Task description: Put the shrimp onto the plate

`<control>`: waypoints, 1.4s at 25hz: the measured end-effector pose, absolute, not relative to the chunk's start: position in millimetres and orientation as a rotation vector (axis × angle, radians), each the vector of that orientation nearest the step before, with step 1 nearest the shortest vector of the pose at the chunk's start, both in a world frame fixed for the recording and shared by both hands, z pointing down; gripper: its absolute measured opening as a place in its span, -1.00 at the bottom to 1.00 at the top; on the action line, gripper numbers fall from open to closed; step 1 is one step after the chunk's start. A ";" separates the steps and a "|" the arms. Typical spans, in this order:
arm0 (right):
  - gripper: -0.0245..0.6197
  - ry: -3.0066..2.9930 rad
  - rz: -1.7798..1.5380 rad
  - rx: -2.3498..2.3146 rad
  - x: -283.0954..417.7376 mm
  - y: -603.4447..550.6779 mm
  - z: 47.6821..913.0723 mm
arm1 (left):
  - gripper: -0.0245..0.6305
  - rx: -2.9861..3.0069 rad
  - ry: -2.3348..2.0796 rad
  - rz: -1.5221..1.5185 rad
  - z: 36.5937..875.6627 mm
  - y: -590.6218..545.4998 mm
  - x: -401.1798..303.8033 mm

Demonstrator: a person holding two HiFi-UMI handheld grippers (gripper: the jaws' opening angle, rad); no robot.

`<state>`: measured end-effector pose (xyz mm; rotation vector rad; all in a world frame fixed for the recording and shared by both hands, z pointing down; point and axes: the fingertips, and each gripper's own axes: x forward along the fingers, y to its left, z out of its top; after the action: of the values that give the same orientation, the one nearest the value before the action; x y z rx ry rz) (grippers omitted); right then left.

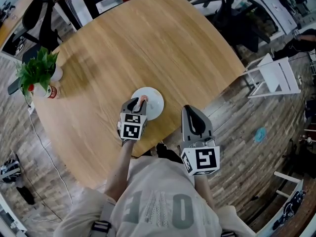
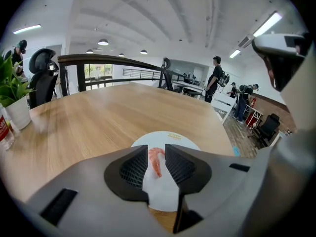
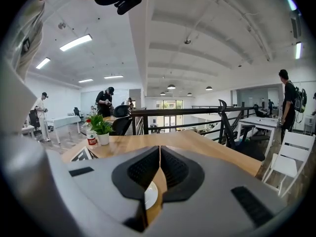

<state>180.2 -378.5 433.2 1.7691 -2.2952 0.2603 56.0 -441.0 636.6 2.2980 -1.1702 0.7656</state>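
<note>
A pink shrimp lies on the small white plate near the front edge of the round wooden table. My left gripper straddles the shrimp, its jaws open with a narrow gap on either side and the pads off it. In the head view, the left gripper sits over the plate, and the shrimp shows at its tip. My right gripper hangs off the table's front right edge, shut with nothing in it. In the right gripper view, its jaws meet, and a sliver of plate shows below them.
A potted green plant and a red-labelled bottle stand at the table's left edge. A white chair stands on the floor to the right, and a black office chair at the far left. People stand in the background.
</note>
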 end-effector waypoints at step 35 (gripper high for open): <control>-0.86 -2.519 0.084 1.662 141.9 -395.8 393.6 | -0.90 2.878 -1.688 -0.035 322.1 -416.0 36.6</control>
<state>141.9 -395.8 393.6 1.6618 -2.5193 0.0839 36.6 -416.0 322.1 2.8780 -1.6877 -0.0351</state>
